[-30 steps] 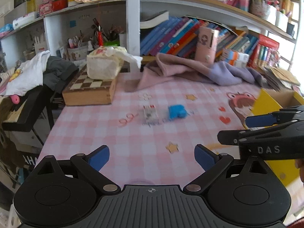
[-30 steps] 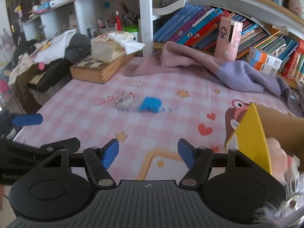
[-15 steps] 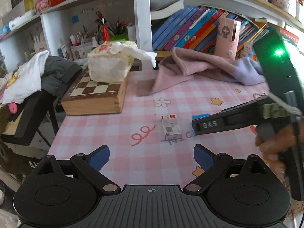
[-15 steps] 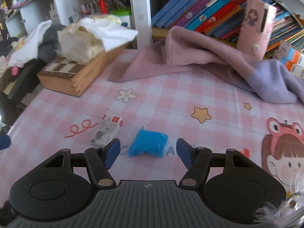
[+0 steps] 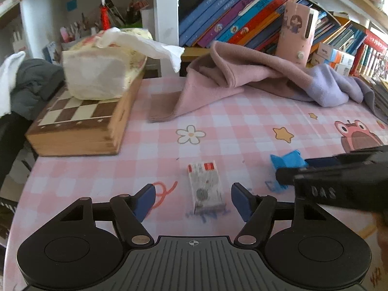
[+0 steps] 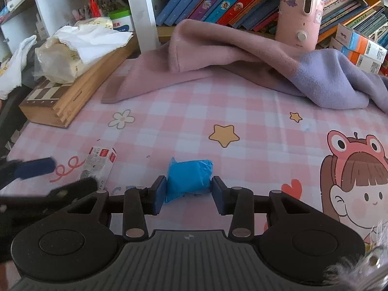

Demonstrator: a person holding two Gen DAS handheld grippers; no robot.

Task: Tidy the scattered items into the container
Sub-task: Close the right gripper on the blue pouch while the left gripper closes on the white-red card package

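Right claw (image 6: 188,192) narrowed around blue packet (image 6: 188,179), pads at both sides (contact looks likely); packet on surface (image 6: 242,111). Left claw (image 5: 191,202) wide open, straddling white sachet (image 5: 206,186), not touching.

Left tongs (image 5: 191,200) spread wide, straddling small clear-wrapped red-and-white packet (image 5: 206,185) on pink checked desk (image 5: 97,177); crumpled blue plastic wad (image 5: 287,161) at 2 o'clock, touching right tongs (image 5: 291,173).
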